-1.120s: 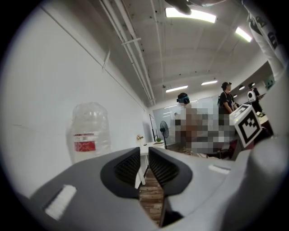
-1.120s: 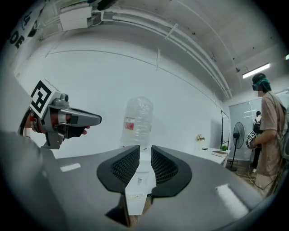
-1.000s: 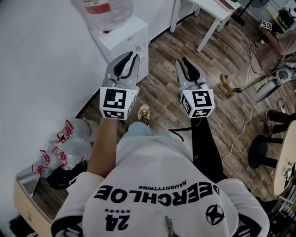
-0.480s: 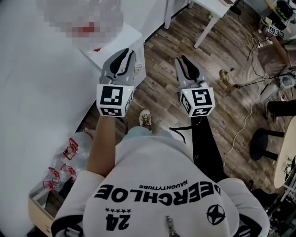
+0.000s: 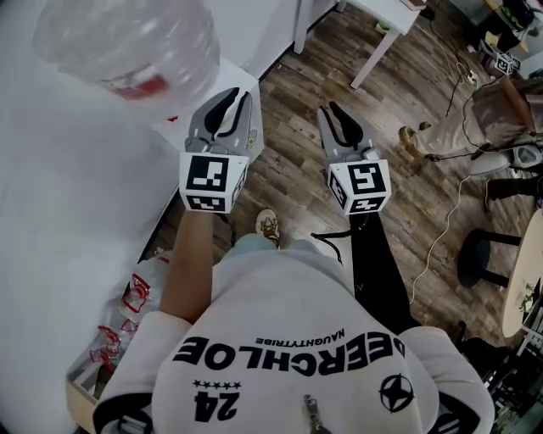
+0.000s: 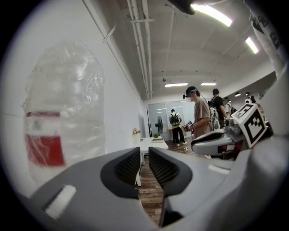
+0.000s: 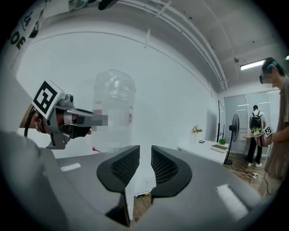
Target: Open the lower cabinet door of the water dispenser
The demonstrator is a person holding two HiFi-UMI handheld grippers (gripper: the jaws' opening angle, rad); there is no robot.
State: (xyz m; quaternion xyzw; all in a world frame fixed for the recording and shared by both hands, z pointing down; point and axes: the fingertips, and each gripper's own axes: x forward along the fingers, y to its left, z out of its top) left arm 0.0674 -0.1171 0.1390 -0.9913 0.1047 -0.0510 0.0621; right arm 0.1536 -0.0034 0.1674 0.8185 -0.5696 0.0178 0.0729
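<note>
The white water dispenser [image 5: 249, 83] stands against the wall, with a clear bottle [image 5: 127, 42] with a red label on top of it. Its lower cabinet door is hidden from the head view. My left gripper [image 5: 234, 95] is held level over the dispenser's front corner; its jaws stand a narrow gap apart with nothing between them. To its right, over the wooden floor, my right gripper [image 5: 333, 110] is the same, slightly parted and empty. The bottle [image 6: 63, 113] fills the left of the left gripper view. In the right gripper view the dispenser's white body [image 7: 143, 180] shows beyond the jaws.
Empty bottles with red caps [image 5: 127, 305] lie on the floor at the left by the wall. A white table [image 5: 382, 13] stands ahead, with cables [image 5: 441, 229] and a black stool [image 5: 479, 263] to the right. Other people [image 6: 201, 113] stand further down the room.
The bottle and dispenser have grown larger and slid nearer in the head view as I walked up. Both grippers came forward with me, and their jaws kept the same gap.
</note>
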